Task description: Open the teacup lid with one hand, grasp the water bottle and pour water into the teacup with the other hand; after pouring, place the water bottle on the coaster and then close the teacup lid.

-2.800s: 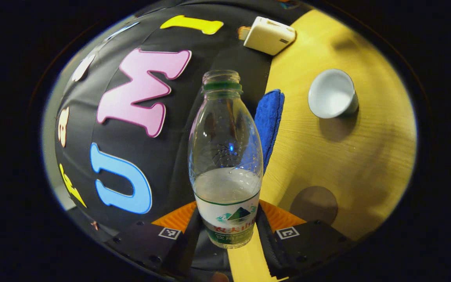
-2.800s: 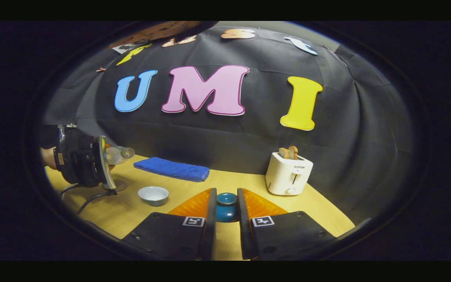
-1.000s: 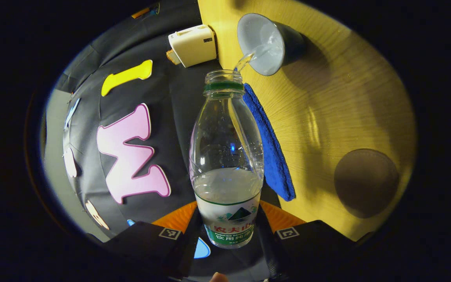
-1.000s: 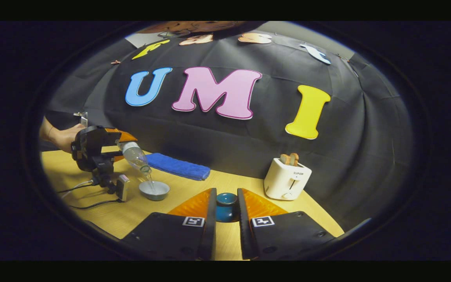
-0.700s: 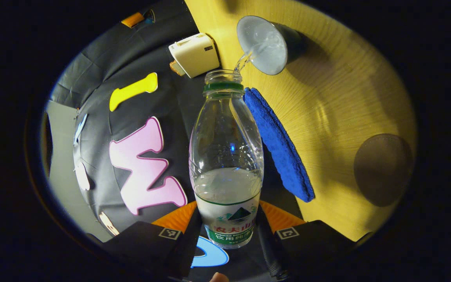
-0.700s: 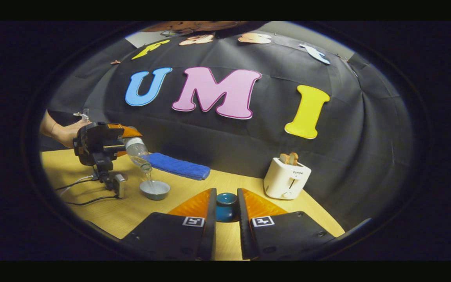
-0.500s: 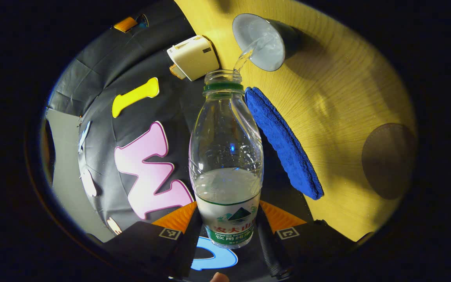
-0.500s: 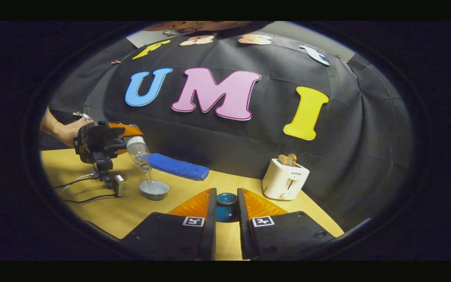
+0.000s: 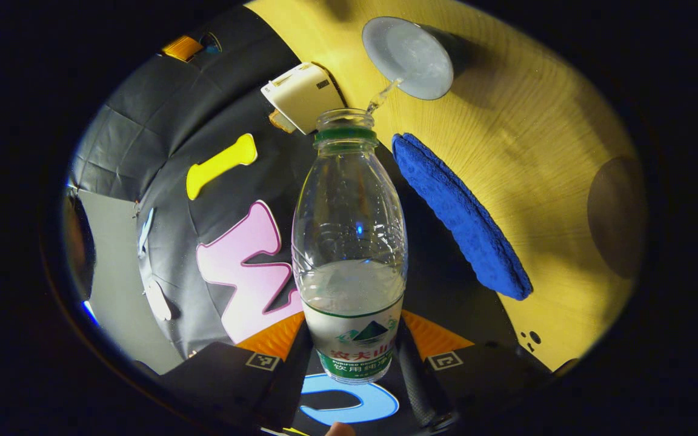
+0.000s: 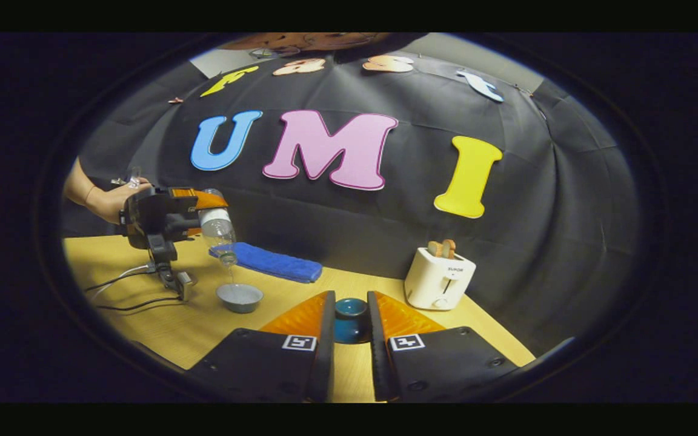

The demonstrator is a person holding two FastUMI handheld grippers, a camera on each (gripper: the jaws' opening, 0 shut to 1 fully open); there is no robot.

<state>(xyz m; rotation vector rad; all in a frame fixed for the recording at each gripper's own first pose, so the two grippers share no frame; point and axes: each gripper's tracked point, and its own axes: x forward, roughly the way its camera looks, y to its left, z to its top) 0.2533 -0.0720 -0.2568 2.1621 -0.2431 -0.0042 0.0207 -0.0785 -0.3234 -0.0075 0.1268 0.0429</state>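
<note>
The water bottle point(image 9: 349, 242) is clear, glossy plastic with ridged shoulders, a green plastic neck ring and a smooth printed paper or film label. The teacup point(image 9: 409, 57) looks like smooth glazed ceramic, pale inside and dark outside. The lid point(image 10: 351, 320) looks like glossy teal-glazed ceramic. The table point(image 9: 537, 139) is matt light wood with fine grain. The blue towel point(image 9: 461, 215) is nubbly, soft cloth. The coaster point(image 9: 618, 215) looks dull and matt. The toaster point(image 10: 438, 277) is smooth cream plastic

Left tool point(image 9: 352, 357) tips steeply down, both fingers clamped on the water bottle point(image 9: 349, 242); right tool point(image 10: 349, 345) sits level, pinching the lid point(image 10: 350, 321).
</note>
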